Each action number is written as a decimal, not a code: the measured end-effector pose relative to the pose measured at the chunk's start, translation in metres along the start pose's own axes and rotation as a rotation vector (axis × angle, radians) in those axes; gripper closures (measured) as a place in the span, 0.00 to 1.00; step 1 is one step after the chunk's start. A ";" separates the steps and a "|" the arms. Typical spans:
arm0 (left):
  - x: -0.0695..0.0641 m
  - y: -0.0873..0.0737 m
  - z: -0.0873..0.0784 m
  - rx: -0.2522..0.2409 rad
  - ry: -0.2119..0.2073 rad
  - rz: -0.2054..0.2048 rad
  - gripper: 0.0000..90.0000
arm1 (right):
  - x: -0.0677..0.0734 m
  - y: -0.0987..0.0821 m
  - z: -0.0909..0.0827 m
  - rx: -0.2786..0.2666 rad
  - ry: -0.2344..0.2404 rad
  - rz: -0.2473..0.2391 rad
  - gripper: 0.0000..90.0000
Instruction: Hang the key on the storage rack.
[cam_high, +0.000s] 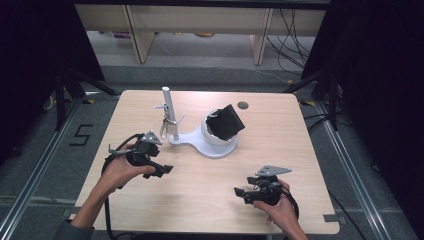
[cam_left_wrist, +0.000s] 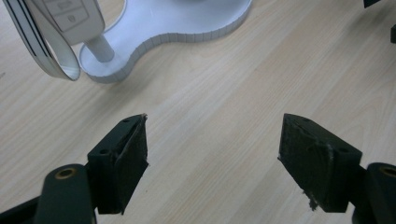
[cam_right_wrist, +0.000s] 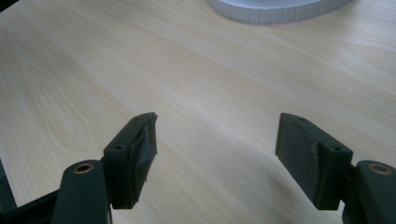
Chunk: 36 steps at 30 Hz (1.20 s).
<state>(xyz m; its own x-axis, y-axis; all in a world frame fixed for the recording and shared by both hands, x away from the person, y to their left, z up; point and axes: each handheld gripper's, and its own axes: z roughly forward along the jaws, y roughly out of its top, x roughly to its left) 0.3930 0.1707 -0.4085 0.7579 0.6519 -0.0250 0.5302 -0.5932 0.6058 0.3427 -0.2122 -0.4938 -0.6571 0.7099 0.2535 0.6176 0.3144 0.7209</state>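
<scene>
White key fob (cam_left_wrist: 65, 18) with grey buttons and a dark-striped edge hangs on the upright post (cam_high: 167, 107) of the white plastic stand (cam_high: 200, 142), far-centre on the pale wooden table (cam_high: 210, 195); its hook is too small to make out. Left gripper (cam_high: 162, 170) sits near-left of the stand, jaws spread, nothing between. Right gripper (cam_high: 242, 192), near right, is likewise spread and empty, bare tabletop between them.

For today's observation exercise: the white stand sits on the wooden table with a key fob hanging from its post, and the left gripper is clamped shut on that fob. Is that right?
Not quite. The left gripper is open with nothing between its jaws, apart from the key fob, as the left gripper view shows. The rest holds: the white stand sits on the wooden table and the fob hangs from its post.
</scene>
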 end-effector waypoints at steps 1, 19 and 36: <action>-0.003 -0.005 0.003 0.000 -0.011 0.012 0.26 | 0.000 0.000 0.000 -0.003 -0.006 -0.001 0.33; -0.033 -0.045 0.034 0.014 -0.042 0.076 0.24 | -0.001 0.000 -0.002 0.008 -0.033 -0.023 0.33; -0.071 -0.088 0.044 0.008 -0.037 0.110 0.24 | 0.004 -0.001 -0.003 0.003 -0.022 0.008 0.33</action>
<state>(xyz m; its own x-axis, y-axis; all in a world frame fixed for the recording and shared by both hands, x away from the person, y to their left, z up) 0.3096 0.1563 -0.4952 0.8251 0.5649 0.0113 0.4464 -0.6641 0.5998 0.3379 -0.2113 -0.4918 -0.6426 0.7261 0.2447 0.6240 0.3106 0.7170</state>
